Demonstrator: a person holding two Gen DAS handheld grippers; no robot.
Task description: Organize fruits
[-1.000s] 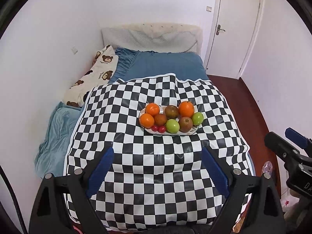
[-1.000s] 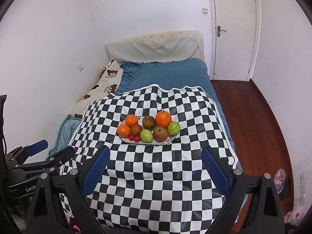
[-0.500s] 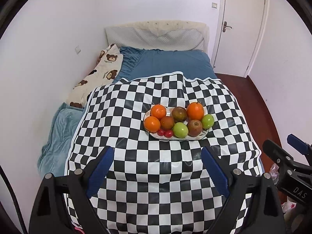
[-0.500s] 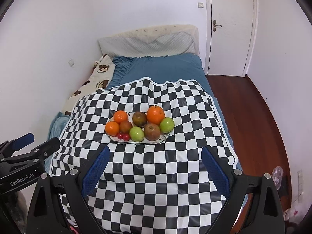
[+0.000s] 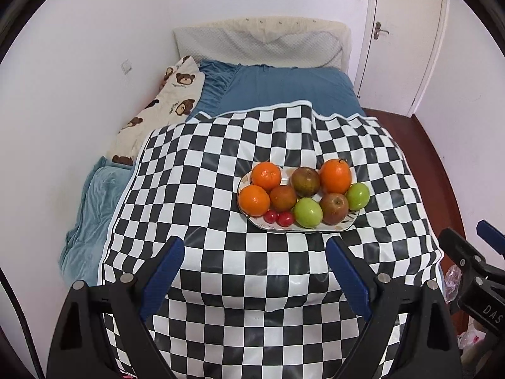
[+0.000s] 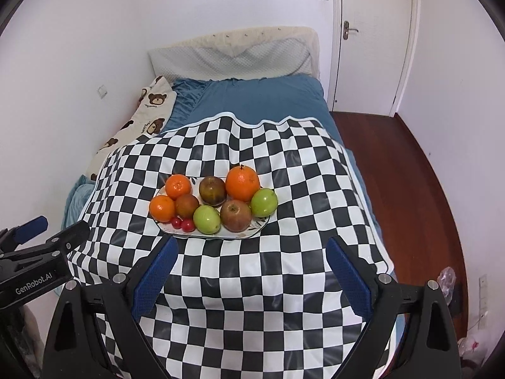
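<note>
Since a second ago I have brought both grippers lower and closer to the bed, and the plate of fruit fills more of each view. My left gripper (image 5: 255, 259) has its blue pads spread wide with only the checkered cloth (image 5: 268, 284) between them. My right gripper (image 6: 251, 260) is spread the same way, holding nothing. The left view catches my right gripper at its right edge; the right view shows my left gripper at its left edge, with its lettering. Beyond my fingertips, the oval plate (image 6: 246, 235) sits on the cloth with oranges (image 5: 335, 176), green apples (image 5: 307, 212), brownish-red apples (image 6: 235, 215) and two small red fruits (image 5: 285, 218) touching one another. Further off lie the blue sheet (image 5: 284, 88) and the bear-print pillow (image 5: 157, 110). The right view shows more of the wood floor (image 6: 410, 189) and the door (image 6: 375, 31).
</note>
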